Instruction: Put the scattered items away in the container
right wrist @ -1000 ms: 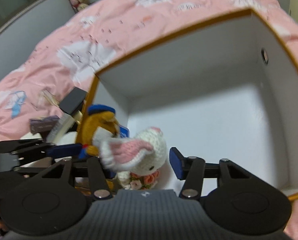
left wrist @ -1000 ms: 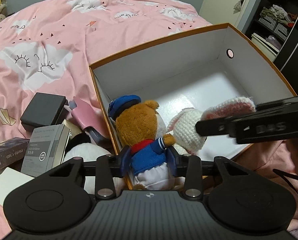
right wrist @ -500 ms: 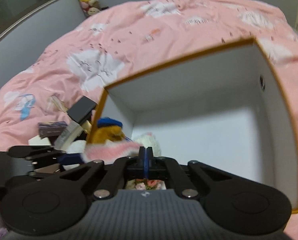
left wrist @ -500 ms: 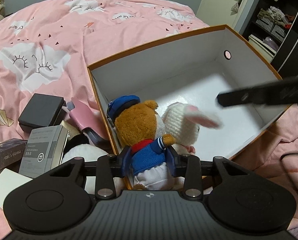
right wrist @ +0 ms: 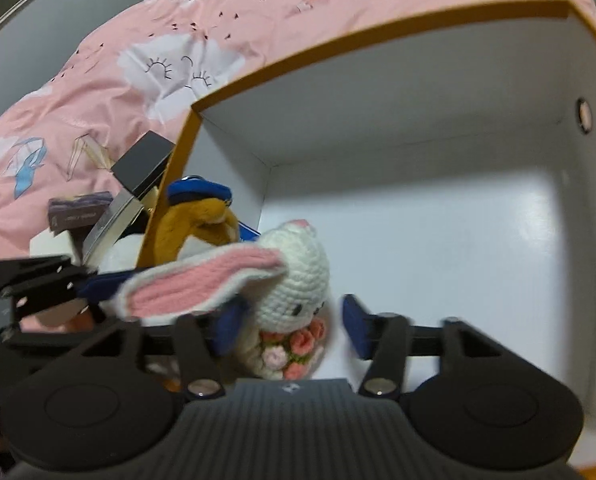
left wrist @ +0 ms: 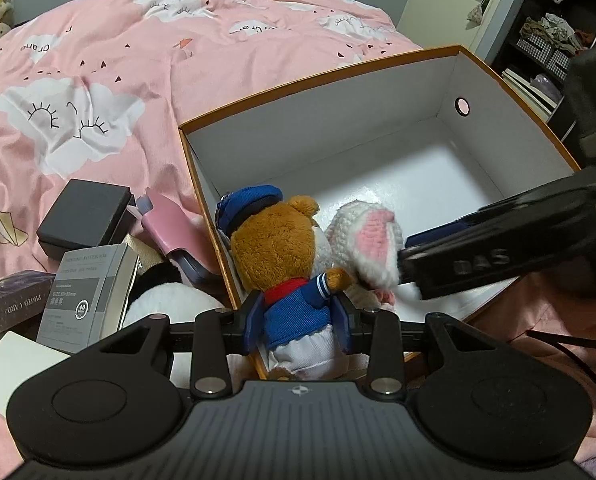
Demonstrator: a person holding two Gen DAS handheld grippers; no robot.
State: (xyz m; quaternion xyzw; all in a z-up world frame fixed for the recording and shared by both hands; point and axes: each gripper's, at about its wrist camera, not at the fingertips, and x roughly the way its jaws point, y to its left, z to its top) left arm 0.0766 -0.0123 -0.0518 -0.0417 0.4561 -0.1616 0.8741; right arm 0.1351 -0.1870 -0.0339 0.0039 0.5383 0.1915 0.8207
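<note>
Blue pads of the right gripper (right wrist: 291, 326), pinched together half a second ago, now stand apart around the white crocheted rabbit (right wrist: 293, 284), seemingly released inside the orange-rimmed white cardboard box (left wrist: 450, 80). The left gripper (left wrist: 298, 320) clamps the brown sailor-suited plush bear (left wrist: 281, 256) at the box's near corner.

The dark small box (left wrist: 11, 300) reads "PHOTO CARD". The grey notebook pack (left wrist: 83, 294) shows "40" in a circle. The pink bedsheet (left wrist: 97, 60) print looks like "crane", upside down.
</note>
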